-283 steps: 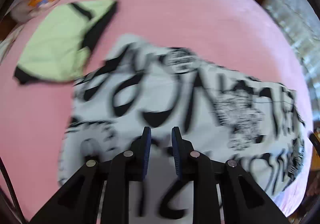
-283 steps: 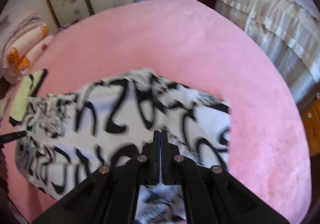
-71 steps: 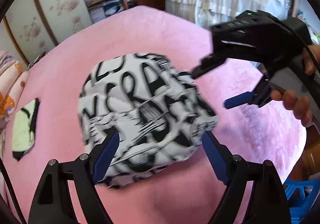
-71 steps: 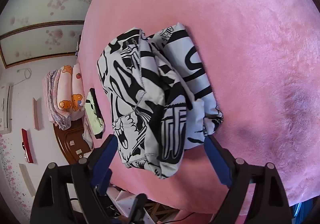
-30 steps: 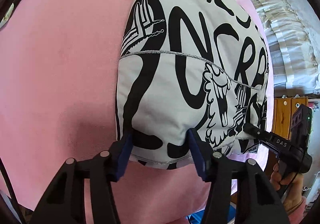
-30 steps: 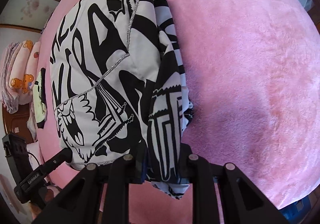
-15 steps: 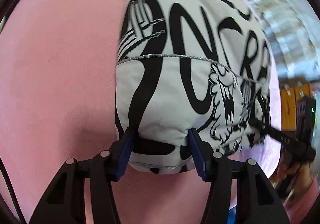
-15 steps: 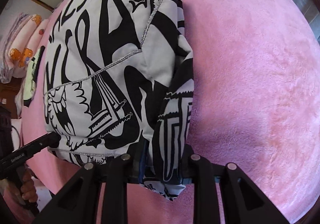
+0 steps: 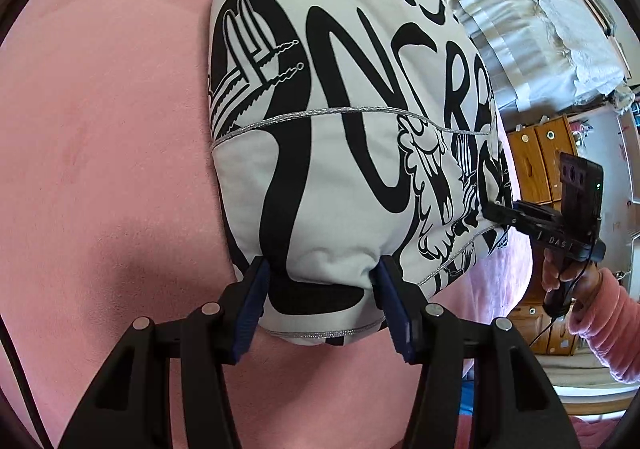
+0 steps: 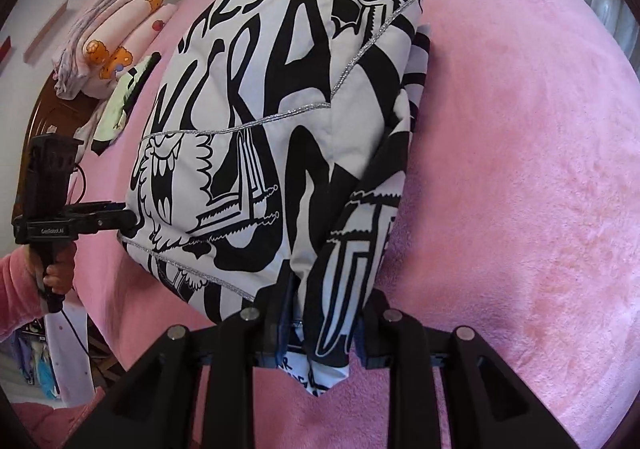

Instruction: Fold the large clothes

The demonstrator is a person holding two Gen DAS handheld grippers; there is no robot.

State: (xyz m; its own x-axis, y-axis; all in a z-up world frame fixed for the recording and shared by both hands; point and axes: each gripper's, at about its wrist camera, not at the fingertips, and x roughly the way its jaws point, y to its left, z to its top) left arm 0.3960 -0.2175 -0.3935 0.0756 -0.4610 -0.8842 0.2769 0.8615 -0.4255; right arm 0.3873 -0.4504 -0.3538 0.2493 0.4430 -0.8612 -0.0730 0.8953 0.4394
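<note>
A white garment with bold black lettering (image 9: 340,129) is folded into a thick bundle on the pink blanket (image 9: 100,129). My left gripper (image 9: 322,289) is shut on the bundle's near edge, and the fabric bulges between its blue pads (image 9: 256,301). At that view's right side my right gripper (image 9: 490,211) bites the bundle's corner, held by a hand in a pink sleeve (image 9: 592,301). In the right wrist view the garment (image 10: 260,121) fills the middle. My right gripper (image 10: 326,313) is shut on its layered fold. My left gripper (image 10: 130,223) grips the far-left corner.
A stack of folded pink blankets (image 10: 112,29) and a green-and-black garment (image 10: 128,97) lie at the blanket's far left. A bed with a white lace cover (image 9: 540,9) and a wooden cabinet (image 9: 536,161) stand beyond the right edge. Bare pink blanket (image 10: 520,169) stretches to the right.
Both grippers stood open around the bundle earlier; for the last second each has stayed shut on it. Both wrists have rolled, and the left has sunk slightly with the bundle.
</note>
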